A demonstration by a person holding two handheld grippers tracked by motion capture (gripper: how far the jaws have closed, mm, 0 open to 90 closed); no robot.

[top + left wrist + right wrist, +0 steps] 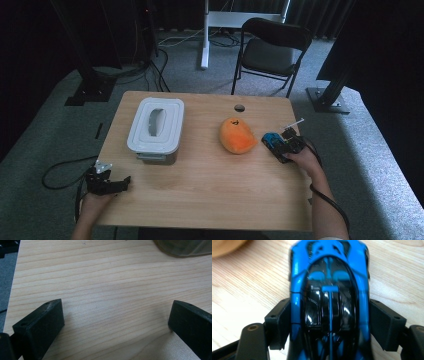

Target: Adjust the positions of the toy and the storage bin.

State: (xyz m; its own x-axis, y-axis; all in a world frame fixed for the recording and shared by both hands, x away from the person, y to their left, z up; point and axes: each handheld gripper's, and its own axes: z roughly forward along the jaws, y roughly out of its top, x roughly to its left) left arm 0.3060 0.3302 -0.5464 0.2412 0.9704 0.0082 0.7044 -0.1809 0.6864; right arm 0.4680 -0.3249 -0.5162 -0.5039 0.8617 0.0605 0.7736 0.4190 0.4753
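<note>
A blue and black toy car (271, 139) sits on the wooden table (210, 185) at the right, just right of an orange plush (237, 135). My right gripper (281, 146) reaches it from the right edge. In the right gripper view the car (329, 285) lies lengthwise between the jaws, and my right gripper (329, 315) has both black pads against the car's sides, so it is shut on it. The plush (224, 246) shows at the top left there. At the table's front left corner, my left gripper (117, 184) rests open; its jaws (116, 322) stand wide apart over bare wood.
A white lidded container (156, 130) stands at the back left, its corner (185, 247) ahead of the left gripper. A cable hole (239, 108) lies near the far edge. A black folding chair (272, 50) stands beyond the table.
</note>
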